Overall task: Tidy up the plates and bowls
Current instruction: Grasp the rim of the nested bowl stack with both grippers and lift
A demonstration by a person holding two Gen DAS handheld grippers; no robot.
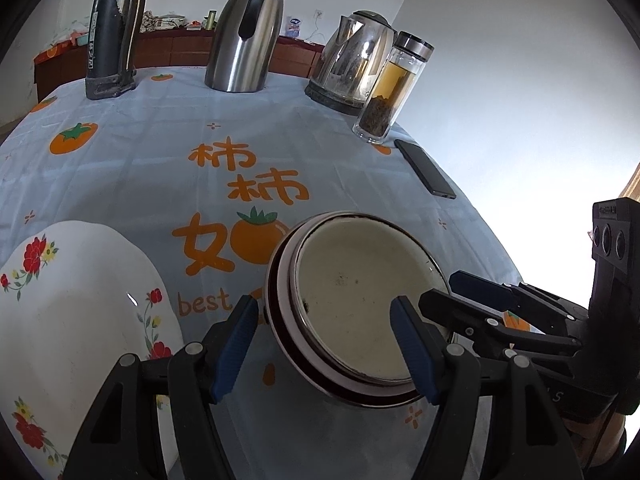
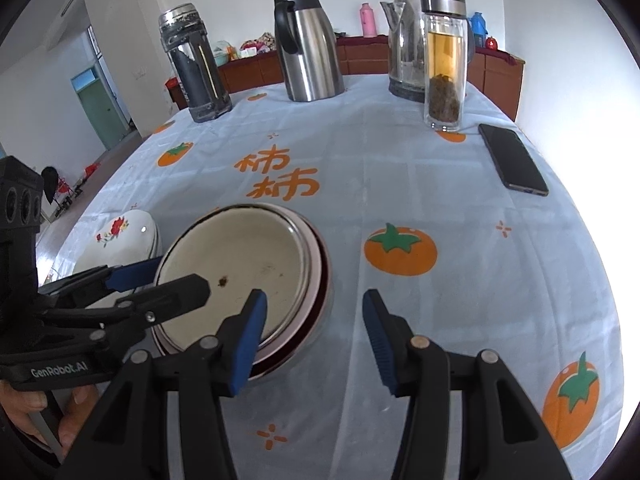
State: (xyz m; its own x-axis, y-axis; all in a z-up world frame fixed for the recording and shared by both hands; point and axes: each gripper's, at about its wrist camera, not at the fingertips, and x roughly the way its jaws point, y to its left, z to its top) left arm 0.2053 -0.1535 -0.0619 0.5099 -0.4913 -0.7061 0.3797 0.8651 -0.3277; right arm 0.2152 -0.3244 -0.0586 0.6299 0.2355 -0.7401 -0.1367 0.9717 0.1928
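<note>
A stack of nested metal bowls with a cream inside [image 1: 352, 304] sits on the blue tablecloth; it also shows in the right wrist view [image 2: 240, 276]. A white plate with red flowers [image 1: 72, 320] lies to its left, seen too in the right wrist view [image 2: 120, 236]. My left gripper [image 1: 324, 352] is open, its fingers on either side of the bowls' near rim, holding nothing. My right gripper [image 2: 316, 340] is open and empty just right of the bowls, with one finger over their rim; it shows in the left wrist view [image 1: 460, 292].
At the back of the table stand a dark flask [image 1: 114, 36], a steel thermos jug [image 1: 248, 36], an electric kettle [image 1: 356, 64] and a glass tea bottle [image 1: 390, 88]. A black phone [image 1: 426, 168] lies near the right edge. A wooden cabinet is behind.
</note>
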